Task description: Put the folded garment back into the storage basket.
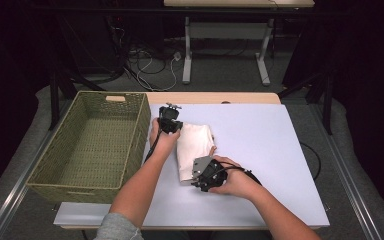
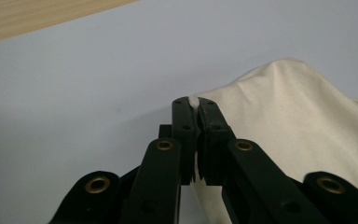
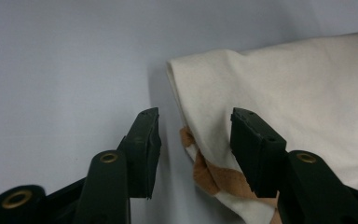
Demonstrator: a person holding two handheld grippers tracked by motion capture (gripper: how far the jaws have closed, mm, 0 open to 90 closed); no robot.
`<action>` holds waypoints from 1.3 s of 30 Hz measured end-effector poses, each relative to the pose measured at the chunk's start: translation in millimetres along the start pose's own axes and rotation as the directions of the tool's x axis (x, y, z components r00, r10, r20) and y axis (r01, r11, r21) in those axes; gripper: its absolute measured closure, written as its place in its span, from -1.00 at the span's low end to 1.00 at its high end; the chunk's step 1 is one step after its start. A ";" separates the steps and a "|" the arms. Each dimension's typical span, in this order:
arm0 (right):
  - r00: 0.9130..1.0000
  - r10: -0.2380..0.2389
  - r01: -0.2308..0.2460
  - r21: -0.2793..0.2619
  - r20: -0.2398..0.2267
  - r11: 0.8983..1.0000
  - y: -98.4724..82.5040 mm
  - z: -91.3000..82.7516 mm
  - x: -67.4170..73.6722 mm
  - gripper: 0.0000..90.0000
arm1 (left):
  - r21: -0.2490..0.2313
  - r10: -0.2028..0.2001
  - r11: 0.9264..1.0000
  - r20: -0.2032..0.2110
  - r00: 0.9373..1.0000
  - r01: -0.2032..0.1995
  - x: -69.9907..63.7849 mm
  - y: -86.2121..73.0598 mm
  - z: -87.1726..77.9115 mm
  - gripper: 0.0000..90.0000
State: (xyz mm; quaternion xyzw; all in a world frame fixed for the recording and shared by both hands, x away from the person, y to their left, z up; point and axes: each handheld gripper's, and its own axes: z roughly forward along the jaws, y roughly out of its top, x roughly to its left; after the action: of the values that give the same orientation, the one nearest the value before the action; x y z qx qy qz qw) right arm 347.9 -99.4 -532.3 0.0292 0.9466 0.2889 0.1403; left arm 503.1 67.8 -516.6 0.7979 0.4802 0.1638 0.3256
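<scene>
Cloth [image 1: 194, 145]: cream, folded, lying on the pale blue-grey mat [image 1: 260, 150] just right of the basket, between both hands; a tan-printed layer peeking out at its near edge in the right gripper view.
Left gripper [image 2: 196, 103]: jaws pressed together, pinching a corner of the cloth's far left edge; held in the left hand [image 1: 162, 140].
Right gripper [image 3: 195, 122]: jaws spread on either side of the cloth's folded near edge, pads not pressing on it; held in the right hand [image 1: 235, 180] at the cloth's near end.
Basket [image 1: 97, 145]: green, woven, at the table's left, just beside the mat.
Table [image 1: 210, 97]: wooden edge visible beyond the mat.
</scene>
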 end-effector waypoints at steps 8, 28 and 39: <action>1.000 0.021 -0.021 -0.001 -0.014 1.000 -2.7 11.3 -7.1 0.20 | -0.016 0.014 1.000 0.009 1.000 -0.014 -2.6 0.8 -1.8 0.93; 0.984 0.153 -0.154 -0.005 -0.095 0.988 -9.0 20.8 -24.8 0.25 | -0.023 0.029 0.999 0.028 0.999 -0.028 -6.8 1.3 -9.7 0.93; 0.995 0.092 -0.092 -0.007 -0.023 0.996 -5.5 23.1 -22.4 0.71 | -0.023 0.039 0.999 0.034 0.999 -0.038 -8.6 -1.3 -10.3 0.93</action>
State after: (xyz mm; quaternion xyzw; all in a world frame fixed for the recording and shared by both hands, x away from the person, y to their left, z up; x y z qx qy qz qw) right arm 376.1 -94.6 -548.2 0.0689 0.9446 0.2991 0.1159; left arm 492.1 64.5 -509.5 0.8060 0.4571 0.1617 0.3396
